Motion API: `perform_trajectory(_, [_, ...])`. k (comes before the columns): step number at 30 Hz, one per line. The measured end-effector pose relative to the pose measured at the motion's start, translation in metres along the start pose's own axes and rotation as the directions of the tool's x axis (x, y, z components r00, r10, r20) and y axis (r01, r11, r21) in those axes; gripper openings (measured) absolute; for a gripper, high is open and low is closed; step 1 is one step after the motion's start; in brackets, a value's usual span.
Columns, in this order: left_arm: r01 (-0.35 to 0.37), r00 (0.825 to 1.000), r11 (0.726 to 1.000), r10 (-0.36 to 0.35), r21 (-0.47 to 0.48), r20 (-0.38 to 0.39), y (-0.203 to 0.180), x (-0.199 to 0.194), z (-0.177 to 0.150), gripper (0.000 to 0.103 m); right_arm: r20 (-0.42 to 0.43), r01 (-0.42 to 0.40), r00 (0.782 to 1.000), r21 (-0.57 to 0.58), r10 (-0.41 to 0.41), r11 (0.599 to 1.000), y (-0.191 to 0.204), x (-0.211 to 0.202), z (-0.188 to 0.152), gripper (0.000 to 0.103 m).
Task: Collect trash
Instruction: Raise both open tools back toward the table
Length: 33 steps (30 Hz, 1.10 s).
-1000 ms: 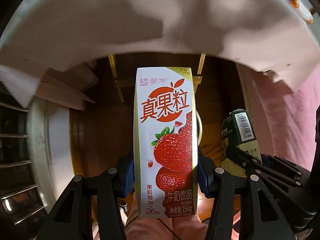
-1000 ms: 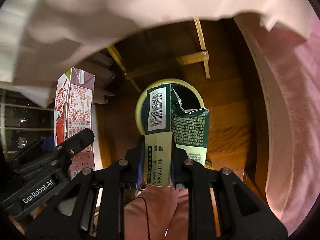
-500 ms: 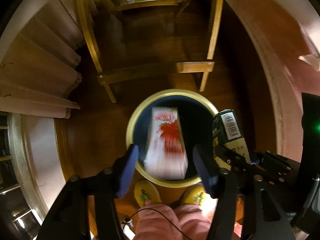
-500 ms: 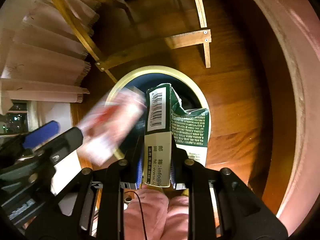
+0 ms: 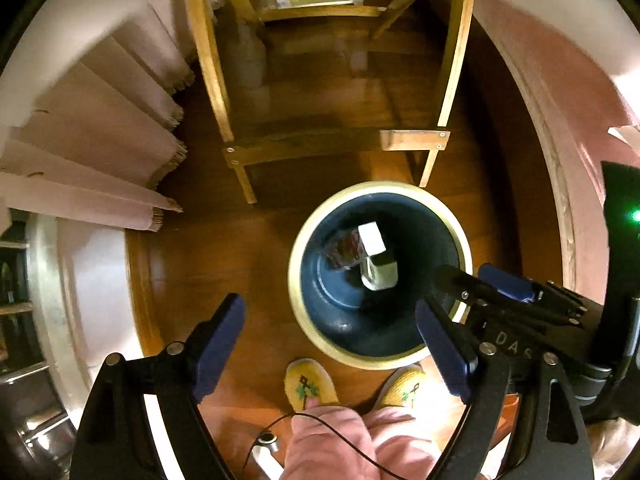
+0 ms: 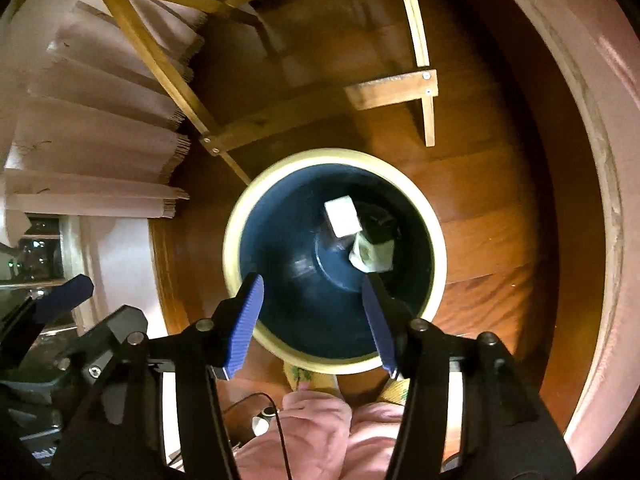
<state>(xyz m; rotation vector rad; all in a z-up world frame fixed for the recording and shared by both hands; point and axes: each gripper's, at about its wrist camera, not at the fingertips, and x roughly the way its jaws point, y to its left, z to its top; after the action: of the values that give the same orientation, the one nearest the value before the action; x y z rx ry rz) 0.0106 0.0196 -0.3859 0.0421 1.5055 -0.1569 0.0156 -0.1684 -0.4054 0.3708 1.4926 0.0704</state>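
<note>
We hold both grippers over the bin (image 5: 298, 276); the left gripper (image 5: 332, 336) is spread wide and empty; the right gripper (image 6: 316, 312) is likewise spread with nothing between its fingers; two cartons lie at the bin's bottom, the strawberry carton (image 5: 352, 242) touching the green carton (image 6: 372, 254); yellow slippers (image 5: 308, 384) stand just beside the bin.

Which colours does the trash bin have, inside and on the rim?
Trash bin: dark blue inside, pale yellow rim; clearest in right wrist view.

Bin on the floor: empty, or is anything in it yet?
Not empty. Two cartons lie at the bottom of the bin: a strawberry carton and a green carton. Both tools are open above it.
</note>
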Motion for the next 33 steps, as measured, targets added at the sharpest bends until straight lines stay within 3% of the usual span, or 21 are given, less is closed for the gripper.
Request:
perform_trajectory(8, [-0.016,0.998,0.998,0.013,0.061,0.054,-0.002,-0.101,-0.009,0.088,0.037,-0.007,0.999,0.005,0.007,1.0,0.026,-0.081,-0.013,0.049])
perform_trajectory(20, [0.022,0.986,0.999,-0.03,0.049,0.166,0.008,-0.277,0.001,0.088,0.114,-0.001,0.993,0.024,-0.002,1.0,0.057,-0.242,-0.048,0.049])
perform_trajectory(28, [0.058,0.958,0.992,-0.087,0.113,0.272,0.006,-0.385,0.012,0.088,0.219,0.015,0.975,0.066,-0.03,0.998,0.078,-0.331,-0.051,0.049])
perform_trajectory(33, [0.064,0.931,0.985,-0.116,0.159,0.346,0.001,-0.437,0.023,0.088,0.315,0.034,0.947,0.074,-0.056,0.997,0.095,-0.379,-0.042,0.049])
